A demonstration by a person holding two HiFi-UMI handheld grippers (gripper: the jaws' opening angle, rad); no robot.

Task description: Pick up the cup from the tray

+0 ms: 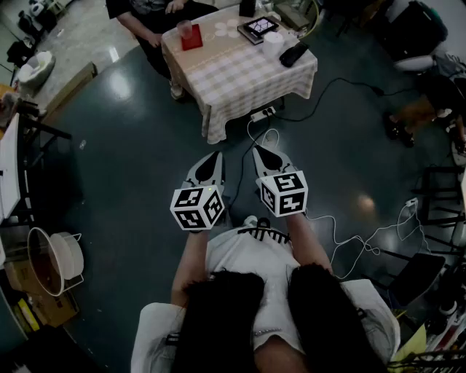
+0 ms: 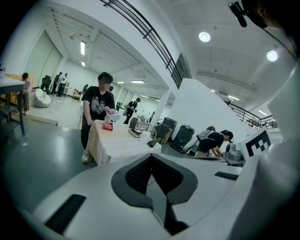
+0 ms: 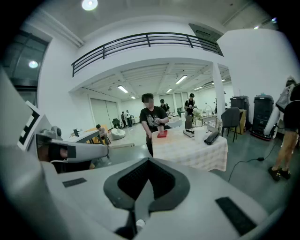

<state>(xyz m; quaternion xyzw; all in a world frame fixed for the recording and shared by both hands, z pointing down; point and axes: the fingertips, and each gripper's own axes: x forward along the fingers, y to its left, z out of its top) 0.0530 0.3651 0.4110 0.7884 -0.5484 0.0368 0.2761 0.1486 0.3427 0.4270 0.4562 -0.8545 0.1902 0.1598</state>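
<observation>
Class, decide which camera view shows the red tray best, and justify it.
The head view: it looks down on the red tray, showing its top with the cup on it. Both gripper views show it only edge-on, small and distant.

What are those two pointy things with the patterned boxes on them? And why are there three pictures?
A person holds two grabbing tools: the left gripper and the right gripper. The patterned cubes are part of them. One picture comes from a camera on that person's head, looking down; the other two come from cameras riding on the tools. Both tools' fingers are shut, holding nothing. Ahead is a table with a checked cloth, where a cup stands on a red tray beside another person.
</observation>
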